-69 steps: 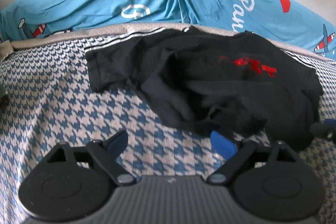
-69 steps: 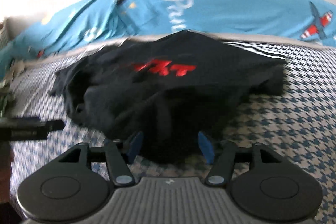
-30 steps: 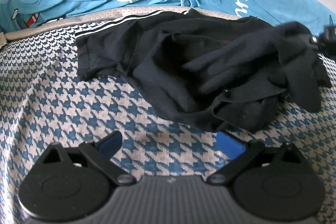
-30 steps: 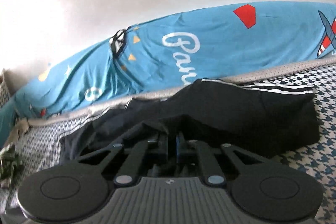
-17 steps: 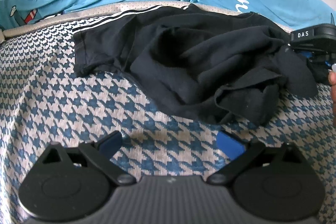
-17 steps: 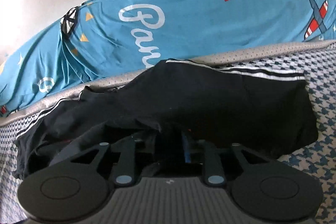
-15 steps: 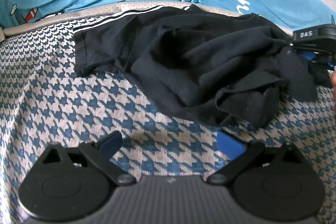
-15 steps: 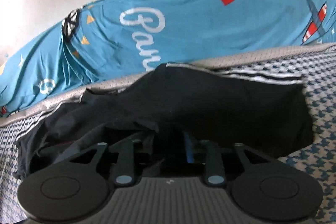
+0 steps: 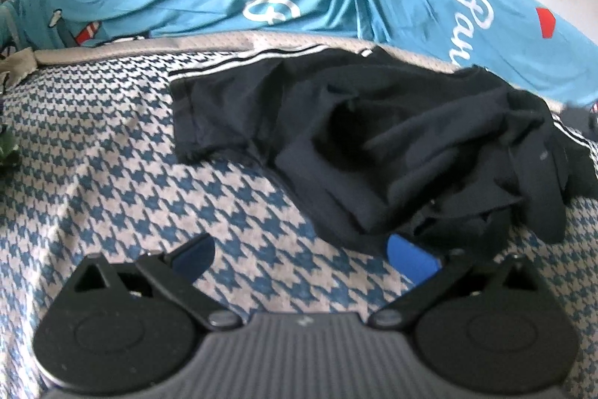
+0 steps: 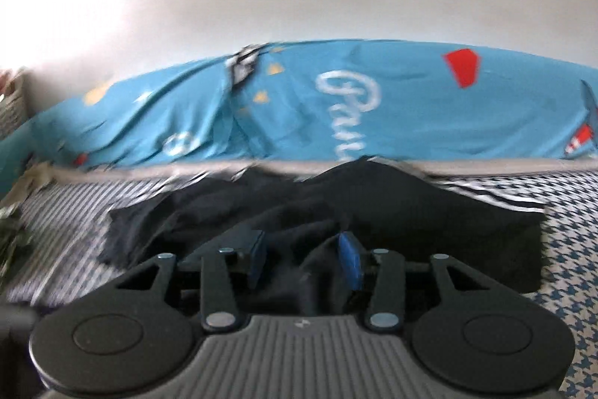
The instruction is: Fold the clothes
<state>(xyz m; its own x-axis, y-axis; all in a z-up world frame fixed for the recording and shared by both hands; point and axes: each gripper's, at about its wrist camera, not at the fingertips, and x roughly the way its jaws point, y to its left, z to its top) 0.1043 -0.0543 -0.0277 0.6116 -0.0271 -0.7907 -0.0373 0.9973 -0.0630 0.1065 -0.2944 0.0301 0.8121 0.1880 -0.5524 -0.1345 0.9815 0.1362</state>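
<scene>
Spread over houndstooth bedcover (image 9: 112, 174), ahead of both sets of fingers: crumpled black T-shirt (image 9: 392, 144). Right gripper (image 10: 304, 258) opening, cloth between jaws but unpinched; best cleared fully before withdrawing. Left gripper (image 9: 302, 253) wide apart, empty, hem just beyond; best pinched there.

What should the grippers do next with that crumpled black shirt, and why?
Probably the left gripper, open and empty over the blanket, should reach for the black shirt at its near edge. The shirt lies bunched, not flat, and the right gripper is opening with cloth loose between its fingers.
</scene>
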